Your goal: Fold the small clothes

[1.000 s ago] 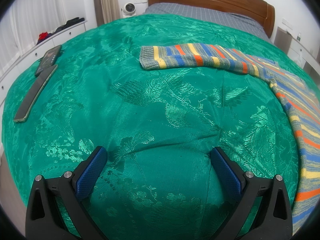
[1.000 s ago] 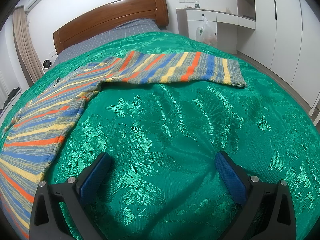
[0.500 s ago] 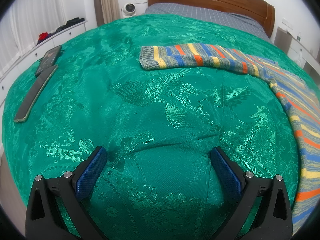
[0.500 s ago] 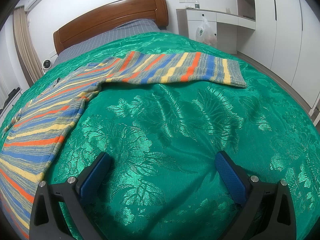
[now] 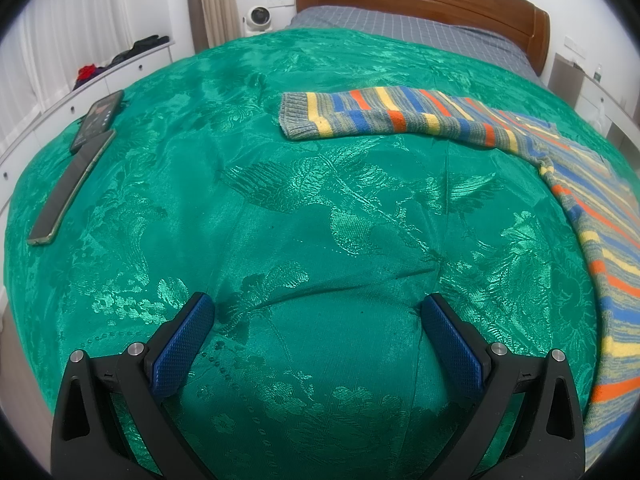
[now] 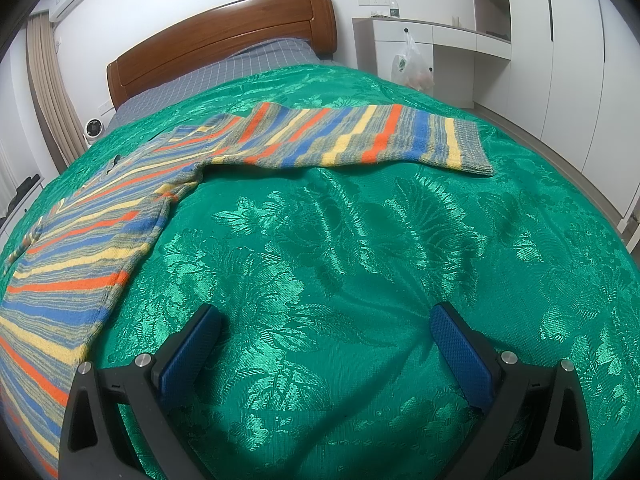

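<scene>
A small striped knit sweater (image 5: 600,208) in blue, orange, yellow and grey lies flat on the green bedspread (image 5: 304,208). Its left sleeve (image 5: 384,118) stretches out ahead of my left gripper (image 5: 316,312), which is open and empty over bare bedspread. In the right wrist view the sweater's body (image 6: 80,240) lies at the left and its right sleeve (image 6: 360,136) stretches out ahead. My right gripper (image 6: 326,320) is open and empty, over the green bedspread (image 6: 360,260), to the right of the sweater's hem.
Two phones (image 5: 98,118) (image 5: 70,188) lie on the bedspread's left side. A wooden headboard (image 5: 420,4) and grey sheet are at the far end. White drawers (image 5: 120,76) stand left of the bed; a desk with a plastic bag (image 6: 412,66) and wardrobes stand right.
</scene>
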Motion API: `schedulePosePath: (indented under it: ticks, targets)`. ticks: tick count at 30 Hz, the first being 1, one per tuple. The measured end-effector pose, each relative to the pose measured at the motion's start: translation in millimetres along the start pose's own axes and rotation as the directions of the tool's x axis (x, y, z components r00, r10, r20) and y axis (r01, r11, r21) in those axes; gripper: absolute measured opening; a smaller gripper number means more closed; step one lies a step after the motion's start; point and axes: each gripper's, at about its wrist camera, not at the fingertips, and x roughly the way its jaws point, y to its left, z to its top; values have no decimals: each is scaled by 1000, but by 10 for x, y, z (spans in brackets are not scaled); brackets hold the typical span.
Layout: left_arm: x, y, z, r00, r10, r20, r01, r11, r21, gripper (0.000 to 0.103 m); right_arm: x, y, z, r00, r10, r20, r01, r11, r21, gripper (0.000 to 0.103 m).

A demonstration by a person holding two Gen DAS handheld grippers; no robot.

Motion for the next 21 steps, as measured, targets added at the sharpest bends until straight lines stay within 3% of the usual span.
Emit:
schedulePosePath:
  ticks: [11,15,17,21]
  targets:
    - [2,1,0,1000,-1,0,1,1000,0,103,1,15,7,1000,-26,-9,26,999,-23,103]
    - [2,-1,2,1000,-2,-1,2,1000,2,103,2,10,114,994,-29,-102,24,999,-45,103]
    - [4,-8,5,1000,-2,-1,2,1000,4,103,-43,-114,261,988,40,-150,-42,999,-6,102]
    - [9,-17,13,1000,3,0,-3,1000,6,103,-314,-829,695,990,136,-28,-126,962,242,102]
